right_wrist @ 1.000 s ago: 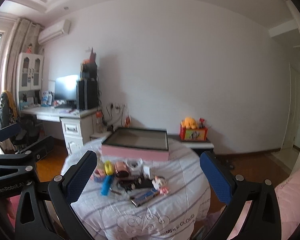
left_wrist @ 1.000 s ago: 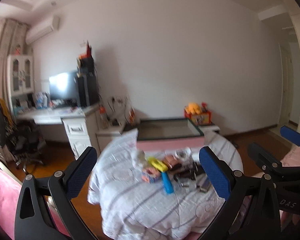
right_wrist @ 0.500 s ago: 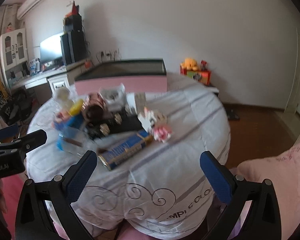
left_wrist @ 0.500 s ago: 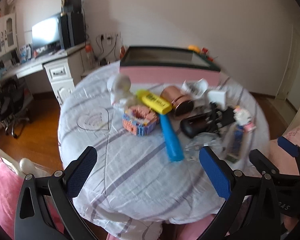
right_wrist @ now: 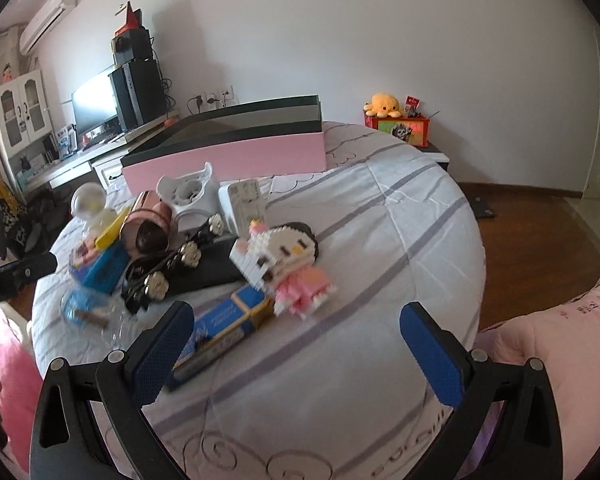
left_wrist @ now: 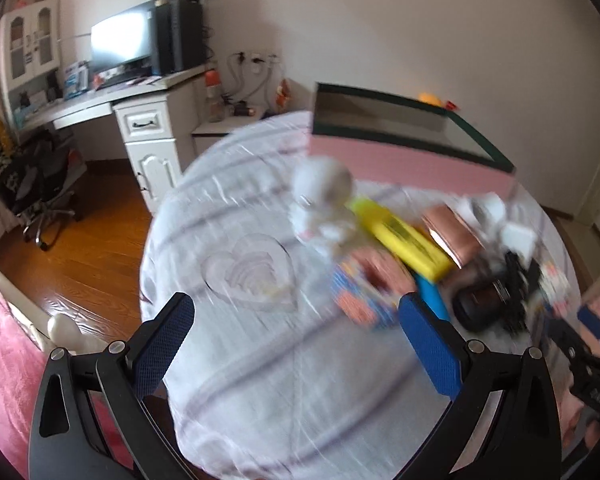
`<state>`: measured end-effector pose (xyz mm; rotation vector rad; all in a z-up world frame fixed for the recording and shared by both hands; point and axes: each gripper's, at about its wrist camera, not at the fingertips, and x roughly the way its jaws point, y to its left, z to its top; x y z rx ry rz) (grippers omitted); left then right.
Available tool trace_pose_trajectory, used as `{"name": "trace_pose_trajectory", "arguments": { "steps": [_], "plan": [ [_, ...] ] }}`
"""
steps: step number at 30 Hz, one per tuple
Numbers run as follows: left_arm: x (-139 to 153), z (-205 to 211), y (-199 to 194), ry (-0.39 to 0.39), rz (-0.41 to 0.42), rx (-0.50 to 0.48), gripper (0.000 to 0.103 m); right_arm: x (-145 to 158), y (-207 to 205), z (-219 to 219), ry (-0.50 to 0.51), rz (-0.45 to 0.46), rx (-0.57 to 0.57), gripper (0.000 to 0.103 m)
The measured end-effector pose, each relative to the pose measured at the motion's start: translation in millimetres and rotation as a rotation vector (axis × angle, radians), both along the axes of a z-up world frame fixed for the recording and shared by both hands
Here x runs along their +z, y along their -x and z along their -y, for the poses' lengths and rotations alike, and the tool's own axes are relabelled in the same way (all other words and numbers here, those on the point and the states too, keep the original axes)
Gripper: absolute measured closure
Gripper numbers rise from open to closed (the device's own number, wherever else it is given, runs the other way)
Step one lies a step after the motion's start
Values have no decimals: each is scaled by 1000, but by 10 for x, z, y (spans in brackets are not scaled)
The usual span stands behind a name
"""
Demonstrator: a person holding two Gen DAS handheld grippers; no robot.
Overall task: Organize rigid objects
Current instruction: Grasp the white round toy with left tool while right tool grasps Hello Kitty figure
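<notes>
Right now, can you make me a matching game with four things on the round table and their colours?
Things:
1. storage box at the back of the table
2. block-built doll
3. long flat carton near the right tongs
4. metal cup lying on its side

Colours:
A. blue with gold trim
B. copper
C. pink side with a dark green rim
D. white head and pink dress

Pairs: 1-C, 2-D, 3-A, 4-B
</notes>
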<state>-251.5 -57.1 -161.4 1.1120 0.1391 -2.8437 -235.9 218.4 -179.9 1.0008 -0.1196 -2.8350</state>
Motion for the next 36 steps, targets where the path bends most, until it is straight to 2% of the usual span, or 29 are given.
{"name": "trace_pose_trajectory", "arguments": {
  "steps": [4,11,14,18,19,21,22,26,28,30,31,33,35,36],
  "plan": [
    [35,113,281,-2,13,16,0,-16,164,2,9,30,7,0],
    [-72,169,800,-29,79,4,0,-42,343,99,7,59,43,0],
    [-169,154,986,-18,106,-6,0,-50,416,116,3,64,67,0],
    [-316,153,1106,-105,127,-66,0,-60,485,102,3,62,84,0],
    [-369,140,1134,-102,148,-68,0,-62,507,94,3,67,86,0],
    [-433,-22,1159,40,156,-97,0,-61,526,78,3,69,94,0],
    [-438,-44,1165,48,158,-95,0,-56,524,76,3,69,98,0],
    [-433,-16,1209,32,168,-113,0,-49,530,14,19,76,106,12],
    [-417,6,1187,20,151,-120,1,-43,535,-21,20,80,109,23],
    [-386,27,1158,11,128,-112,5,-34,540,-38,22,82,119,34],
    [-372,37,1147,2,117,-120,10,-30,542,-43,26,84,126,37],
    [-345,38,1081,5,107,-131,20,-24,539,-33,36,86,150,48],
    [-300,11,1048,5,89,-152,46,-17,534,-21,43,82,165,58],
    [-288,16,1043,3,90,-151,46,-16,531,-10,40,83,172,58]
  ]
}}
